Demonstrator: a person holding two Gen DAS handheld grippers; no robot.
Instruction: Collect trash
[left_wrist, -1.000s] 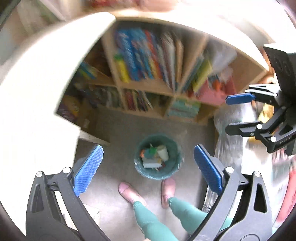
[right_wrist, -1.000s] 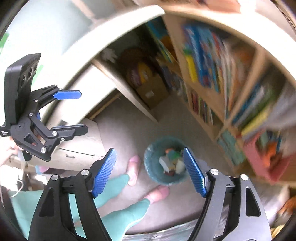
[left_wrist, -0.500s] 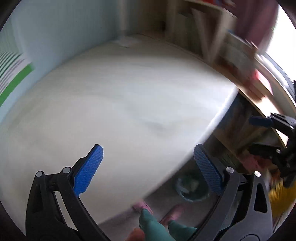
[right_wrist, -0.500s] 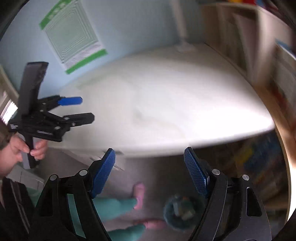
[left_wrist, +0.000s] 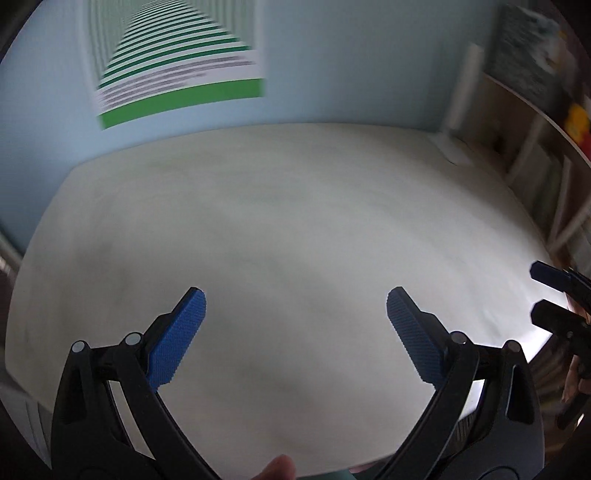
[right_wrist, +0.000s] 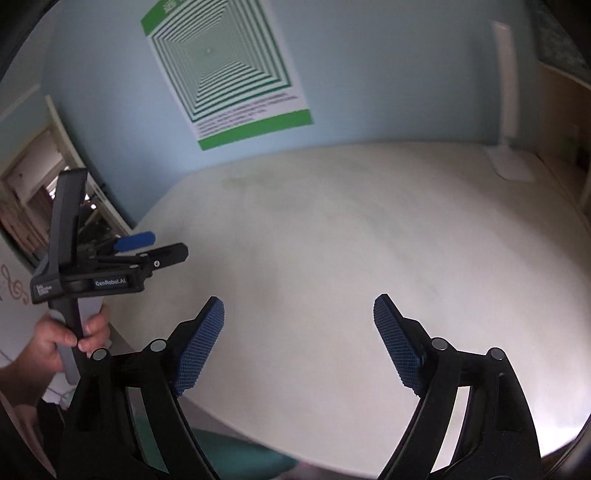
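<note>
A bare white table top (left_wrist: 295, 206) fills both wrist views, and I see no trash on it. My left gripper (left_wrist: 295, 299) hangs open over its near part with nothing between the blue pads. It also shows from the side as the left gripper (right_wrist: 147, 245), held by a hand (right_wrist: 55, 343) at the table's left edge. My right gripper (right_wrist: 299, 301) is over the table (right_wrist: 351, 240) too; its jaws are opening and nothing is between them. At the far right edge of the left wrist view the right gripper (left_wrist: 543, 291) shows in part. No trash bin is in view.
A green-and-white poster (right_wrist: 225, 74) hangs on the pale blue wall behind the table. A white lamp base (right_wrist: 509, 166) stands at the table's back right corner. Shelves (left_wrist: 546, 184) rise to the right, a doorway (right_wrist: 33, 195) lies to the left, and a teal trouser leg (right_wrist: 236, 458) is below.
Both grippers swung up and away from the teal bin on the floor to above the white table. The bin and bookshelf left the views. The right jaws stand wider.
</note>
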